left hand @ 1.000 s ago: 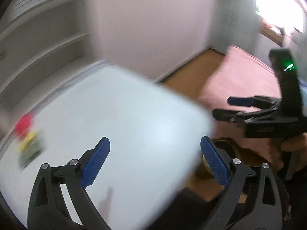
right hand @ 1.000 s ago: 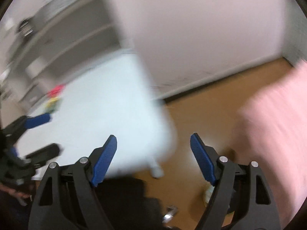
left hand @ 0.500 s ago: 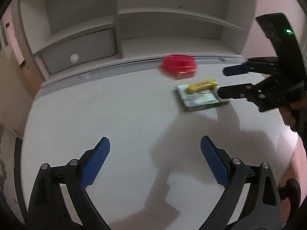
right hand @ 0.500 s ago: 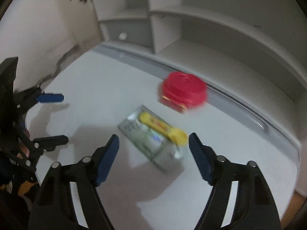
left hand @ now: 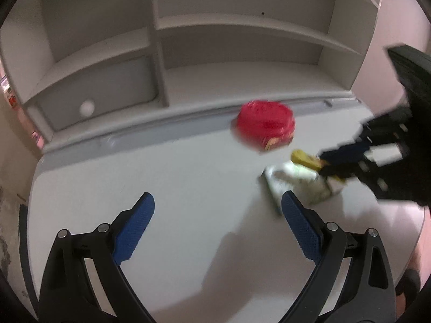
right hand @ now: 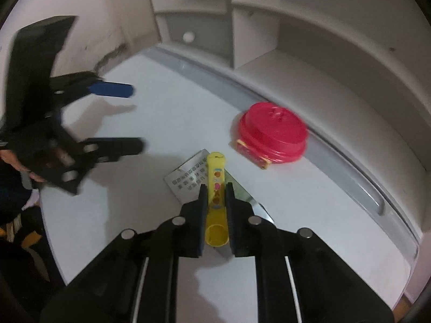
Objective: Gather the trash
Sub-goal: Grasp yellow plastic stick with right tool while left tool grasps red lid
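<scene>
A yellow tube wrapper (right hand: pixel 216 172) lies across a silvery foil packet (right hand: pixel 188 180) on the white desk (right hand: pixel 167 113). My right gripper (right hand: pixel 216 188) is shut on the yellow tube, its pads pressed against both sides. In the left wrist view the same gripper (left hand: pixel 327 165) comes in from the right over the yellow tube (left hand: pixel 304 158) and the foil packet (left hand: pixel 296 185). A red round container (right hand: pixel 272 133) (left hand: pixel 265 127) stands just behind them. My left gripper (left hand: pixel 218 215) hovers open over bare desk to the left of the packet, holding nothing; it also shows in the right wrist view (right hand: pixel 134 115).
White shelving (left hand: pixel 242 43) with a drawer and round knob (left hand: pixel 86 107) rises along the back of the desk. A grey rail (right hand: pixel 336 167) runs between desk and shelves. A hand (right hand: pixel 16 161) holds the left gripper at the left edge.
My right gripper has dropped onto the yellow tube and shut on it. The left gripper has swung from the room toward the desk and edged closer to the packet, staying open.
</scene>
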Tool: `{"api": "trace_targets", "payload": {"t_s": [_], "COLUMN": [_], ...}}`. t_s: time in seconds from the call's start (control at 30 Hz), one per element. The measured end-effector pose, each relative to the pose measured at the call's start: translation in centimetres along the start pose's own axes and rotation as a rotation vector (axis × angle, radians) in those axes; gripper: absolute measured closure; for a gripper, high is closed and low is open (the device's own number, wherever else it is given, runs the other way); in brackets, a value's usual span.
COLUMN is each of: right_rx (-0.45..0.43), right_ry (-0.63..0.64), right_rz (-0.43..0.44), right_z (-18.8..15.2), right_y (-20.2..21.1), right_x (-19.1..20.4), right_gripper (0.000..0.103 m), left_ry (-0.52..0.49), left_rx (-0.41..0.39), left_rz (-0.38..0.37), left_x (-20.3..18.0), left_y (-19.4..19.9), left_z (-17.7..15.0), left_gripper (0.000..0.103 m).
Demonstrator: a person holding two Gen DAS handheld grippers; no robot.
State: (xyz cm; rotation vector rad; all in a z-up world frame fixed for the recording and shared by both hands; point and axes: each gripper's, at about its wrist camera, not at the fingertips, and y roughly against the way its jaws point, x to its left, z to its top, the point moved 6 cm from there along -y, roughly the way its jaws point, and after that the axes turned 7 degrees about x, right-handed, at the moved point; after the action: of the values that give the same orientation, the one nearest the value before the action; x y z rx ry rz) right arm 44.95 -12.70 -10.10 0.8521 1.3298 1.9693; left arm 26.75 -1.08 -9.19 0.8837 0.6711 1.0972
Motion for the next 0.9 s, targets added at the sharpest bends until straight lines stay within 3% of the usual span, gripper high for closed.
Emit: {"api": "trace_targets", "payload": {"t_s": [0.1, 0.2, 0.27, 0.33, 0.47, 0.6, 0.7, 0.9], "right_rx": [-0.074, -0.126, -0.135, -0.142, -0.147, -0.164, -0.193, -0.247], "right_ry": [-0.075, -0.179, -0.238, -0.299, -0.375, -0.432, -0.482, -0.591], "right_rz": [0.01, 0.022, -0.001, -0.008, -0.018, -0.023, -0.035, -0.086], "right_z": [-2.1, -4.7, -6.5, -9.3, -13.2, -16.1, -18.1, -22.2], "right_y": [3.1, 5.5, 6.1, 6.6, 7.8, 8.5, 9.4, 11.8], "right_x": [-0.8, -2.3, -2.9, -3.1, -3.6, -3.8, -3.8, -4.4], "right_gripper": [0.089, 0.089, 0.089, 0.089, 0.089, 0.089, 0.089, 0.089], "left_ry": [-0.034, -0.041, -0.03, -0.017, 0.01, 0.046, 0.064, 0.026], "left_rx": [-0.003, 0.029, 0.041, 0.071, 0.115, 0.157, 0.148, 0.063], "left_rz": [0.013, -0.023, -0.053, -0.025, 0.036, 0.045, 0.038, 0.042], "left_x": [-2.0, -4.4, -5.6, -6.2, -6.6, -6.6, -6.4, -9.3], "left_y": [-1.3, -3.4, -4.6, -6.3, -8.7, -10.4, -9.8, -4.8], "left_z": [2.9, 5.9, 7.4, 8.9, 9.8, 9.8, 9.6, 9.5], "left_gripper": [0.011, 0.011, 0.011, 0.011, 0.011, 0.011, 0.023, 0.025]}}
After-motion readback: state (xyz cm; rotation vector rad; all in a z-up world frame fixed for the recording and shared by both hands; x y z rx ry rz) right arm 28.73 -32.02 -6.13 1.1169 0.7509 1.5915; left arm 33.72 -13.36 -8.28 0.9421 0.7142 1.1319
